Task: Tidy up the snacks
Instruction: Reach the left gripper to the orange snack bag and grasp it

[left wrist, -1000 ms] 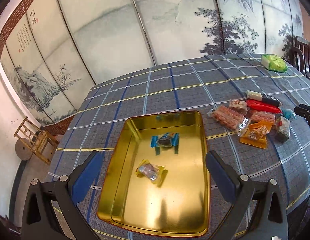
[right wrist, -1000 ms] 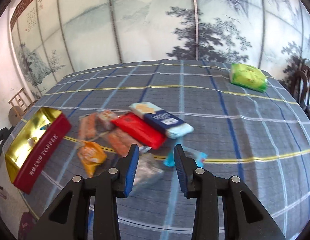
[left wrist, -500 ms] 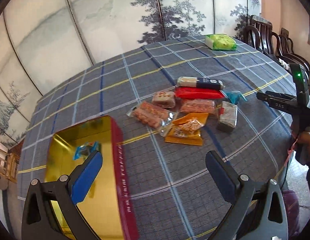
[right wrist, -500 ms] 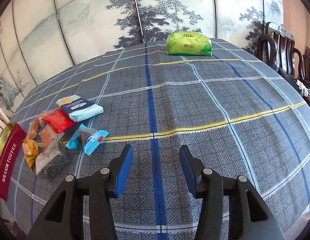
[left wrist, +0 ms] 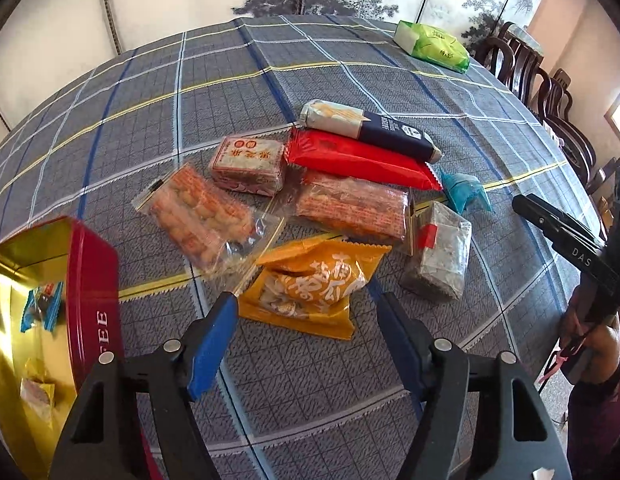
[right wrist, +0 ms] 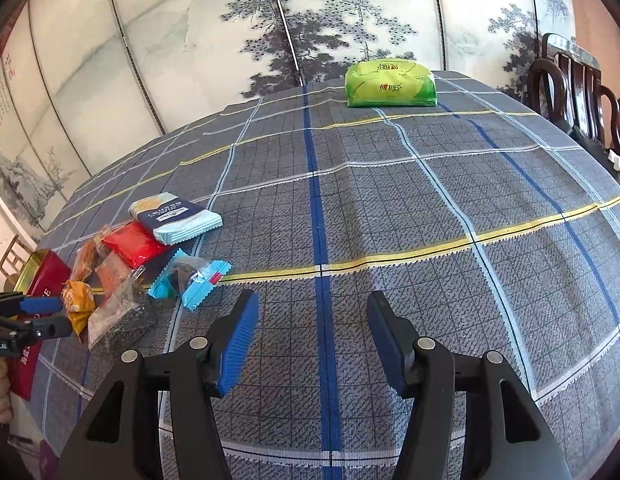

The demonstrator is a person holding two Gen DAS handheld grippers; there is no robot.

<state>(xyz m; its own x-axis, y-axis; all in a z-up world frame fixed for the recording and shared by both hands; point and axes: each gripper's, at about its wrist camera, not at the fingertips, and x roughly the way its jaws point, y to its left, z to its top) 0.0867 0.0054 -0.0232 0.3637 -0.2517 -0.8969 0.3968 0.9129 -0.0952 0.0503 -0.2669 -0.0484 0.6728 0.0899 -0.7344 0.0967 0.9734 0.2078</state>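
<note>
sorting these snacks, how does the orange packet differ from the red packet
The orange packet is short, puffy and printed with large characters, lying nearest the left hand-held gripper. The red packet is long, flat and almost plain, lying farther back under the navy-and-white biscuit pack. Both are sealed and rest on the checked tablecloth.

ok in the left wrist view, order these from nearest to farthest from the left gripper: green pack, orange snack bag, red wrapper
1. orange snack bag, just ahead of the left gripper, its near edge between the open jaws, untouched.
2. red wrapper, farther back, mid-pile, behind the clear packets.
3. green pack, alone at the table's far right edge.
</note>
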